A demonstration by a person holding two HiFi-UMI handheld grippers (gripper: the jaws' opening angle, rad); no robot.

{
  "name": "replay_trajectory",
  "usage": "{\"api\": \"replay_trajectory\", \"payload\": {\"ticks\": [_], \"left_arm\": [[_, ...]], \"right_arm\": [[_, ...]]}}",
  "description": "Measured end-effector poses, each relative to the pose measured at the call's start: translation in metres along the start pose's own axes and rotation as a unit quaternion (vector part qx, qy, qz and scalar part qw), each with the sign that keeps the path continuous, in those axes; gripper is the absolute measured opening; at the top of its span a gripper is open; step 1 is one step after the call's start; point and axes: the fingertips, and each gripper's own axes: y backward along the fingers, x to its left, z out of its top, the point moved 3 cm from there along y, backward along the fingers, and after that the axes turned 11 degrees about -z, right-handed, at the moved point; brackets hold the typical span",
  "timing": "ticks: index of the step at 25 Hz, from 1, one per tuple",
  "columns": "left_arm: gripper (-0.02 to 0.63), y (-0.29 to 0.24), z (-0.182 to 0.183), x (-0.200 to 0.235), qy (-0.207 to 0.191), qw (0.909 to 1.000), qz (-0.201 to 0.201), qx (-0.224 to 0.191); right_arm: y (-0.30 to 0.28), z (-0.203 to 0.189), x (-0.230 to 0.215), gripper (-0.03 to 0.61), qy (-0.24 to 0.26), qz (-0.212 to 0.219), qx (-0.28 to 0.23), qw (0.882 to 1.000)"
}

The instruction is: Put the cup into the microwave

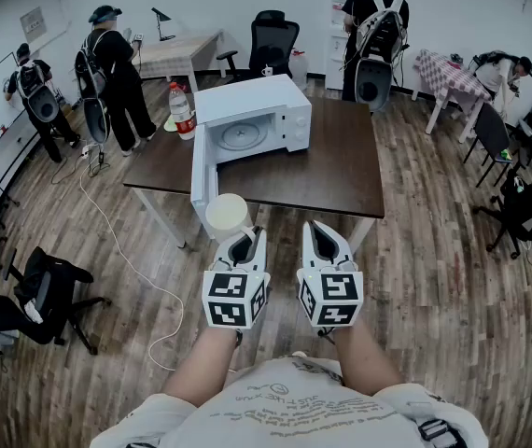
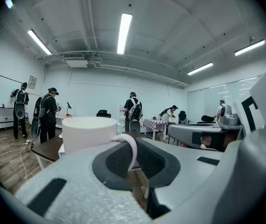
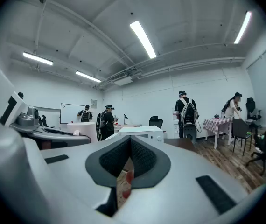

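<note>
Head view showed the cup (image 1: pixel 226 215) just beyond the fingers of the left gripper (image 1: pixel 244 243), short of the microwave (image 1: pixel 247 96) and its open door (image 1: pixel 201 177). Only the left gripper view showed those fingers pinching the thin handle (image 2: pixel 129 149). So slim a hold could let the cup swing and clip the door. The right gripper (image 1: pixel 327 239) had its fingers pressed together, empty.

We see a smooth white cup (image 1: pixel 226 215), seemingly ceramic, and a glossy white microwave (image 1: pixel 247 99). The table (image 1: pixel 341 171) looks like dark, matt wood, and the floor (image 1: pixel 434 287) like grained wooden planks. The left gripper (image 1: pixel 245 239) and right gripper (image 1: pixel 324 236) have grey matt plastic shells with dark, rough-textured pads (image 2: pixel 117 159).
</note>
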Motion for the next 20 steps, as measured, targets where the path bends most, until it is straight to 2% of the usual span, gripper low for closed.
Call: {"api": "replay_trajectory", "payload": {"ticks": [7,12,20], "left_arm": [[0.032,-0.011,-0.002,-0.002,0.001,1.0000,0.003,0.004],[0.032,-0.025,-0.005,-0.009,0.002,0.9999,0.006,0.008],[0.032,-0.055,-0.008,-0.020,0.004,0.9998,0.015,0.009]], "right_arm": [[-0.004,-0.005,-0.006,0.009,-0.001,0.011,0.005,1.000],[-0.007,-0.006,-0.018,0.009,-0.022,0.029,-0.001,0.999],[-0.020,-0.010,-0.044,0.009,-0.012,0.041,0.005,0.999]]}}
